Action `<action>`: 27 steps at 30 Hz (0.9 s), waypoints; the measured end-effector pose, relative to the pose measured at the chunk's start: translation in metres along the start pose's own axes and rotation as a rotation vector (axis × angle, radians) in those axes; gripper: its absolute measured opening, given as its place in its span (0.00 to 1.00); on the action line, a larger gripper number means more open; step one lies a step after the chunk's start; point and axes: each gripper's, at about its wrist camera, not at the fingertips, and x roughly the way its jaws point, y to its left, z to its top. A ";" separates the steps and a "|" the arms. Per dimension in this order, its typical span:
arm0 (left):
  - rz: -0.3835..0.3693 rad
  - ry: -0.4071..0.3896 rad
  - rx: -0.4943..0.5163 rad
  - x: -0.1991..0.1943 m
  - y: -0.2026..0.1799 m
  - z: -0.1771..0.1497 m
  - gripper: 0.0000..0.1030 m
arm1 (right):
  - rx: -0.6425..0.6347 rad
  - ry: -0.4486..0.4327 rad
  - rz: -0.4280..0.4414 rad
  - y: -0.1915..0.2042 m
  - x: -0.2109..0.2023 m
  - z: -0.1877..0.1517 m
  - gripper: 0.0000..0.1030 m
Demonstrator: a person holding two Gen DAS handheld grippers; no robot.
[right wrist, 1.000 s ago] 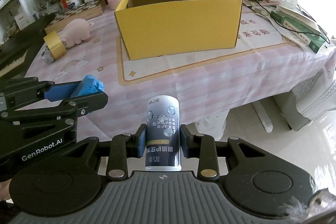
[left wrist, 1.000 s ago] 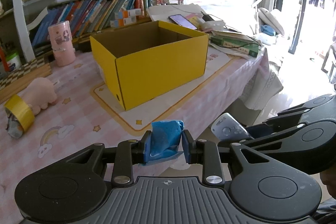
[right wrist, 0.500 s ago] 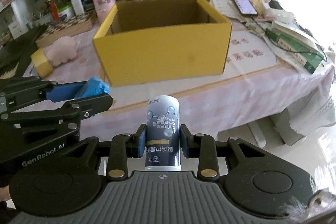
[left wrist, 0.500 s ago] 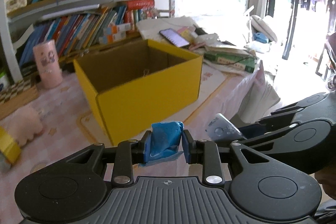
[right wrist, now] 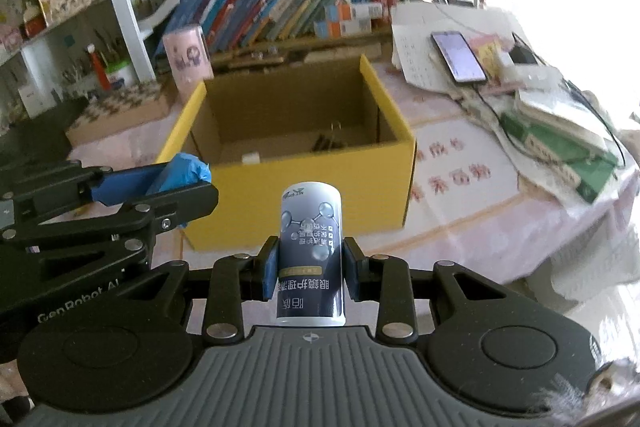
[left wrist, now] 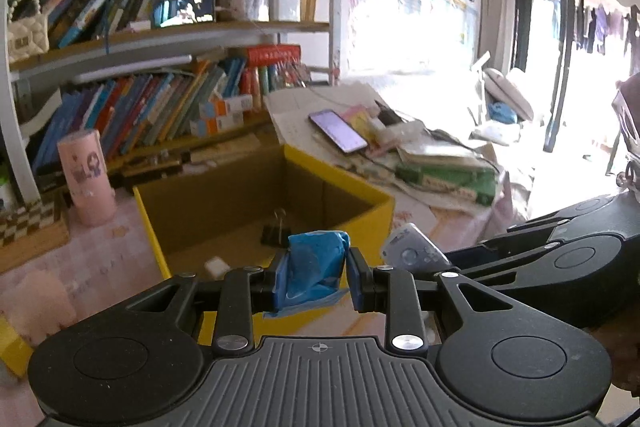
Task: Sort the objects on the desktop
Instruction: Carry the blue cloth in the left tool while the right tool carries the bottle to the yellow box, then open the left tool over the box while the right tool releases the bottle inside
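Note:
My left gripper [left wrist: 316, 277] is shut on a crumpled blue packet [left wrist: 314, 265], held just in front of the near wall of an open yellow cardboard box [left wrist: 360, 195]. My right gripper [right wrist: 310, 267] is shut on a small upright can [right wrist: 311, 247] with a dark blue and white label, also held before the yellow box [right wrist: 320, 191]. Inside the box lie a black binder clip [left wrist: 276, 233] and a small white piece [left wrist: 214, 266]. The right wrist view shows the left gripper [right wrist: 192, 187] with its blue packet [right wrist: 182, 173] at the left. The can's top [left wrist: 412, 253] shows at the right of the left wrist view.
A pink cylinder [left wrist: 86, 179] stands left of the box on the pink checked tablecloth [right wrist: 480, 227]. A phone [right wrist: 458, 57], papers and green books [right wrist: 560, 147] lie at the right. Bookshelves [left wrist: 160, 99] rise behind. A pink plush [left wrist: 36, 303] lies at the left edge.
Both grippers have risen and come closer to the yellow box, each still holding its object. The inside of the box, with the clip and white piece, has come into view.

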 end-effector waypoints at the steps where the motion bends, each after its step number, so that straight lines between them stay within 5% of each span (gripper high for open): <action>1: 0.007 -0.007 0.000 0.001 0.001 0.003 0.27 | -0.001 -0.009 0.009 -0.002 0.001 0.006 0.29; 13: 0.156 -0.031 0.001 0.039 0.015 0.031 0.27 | -0.049 -0.099 0.109 -0.028 0.031 0.069 0.29; 20: 0.260 0.039 -0.039 0.077 0.033 0.035 0.27 | -0.105 -0.114 0.156 -0.042 0.067 0.104 0.29; 27: 0.285 0.149 -0.055 0.111 0.037 0.027 0.27 | -0.174 -0.039 0.198 -0.047 0.116 0.121 0.29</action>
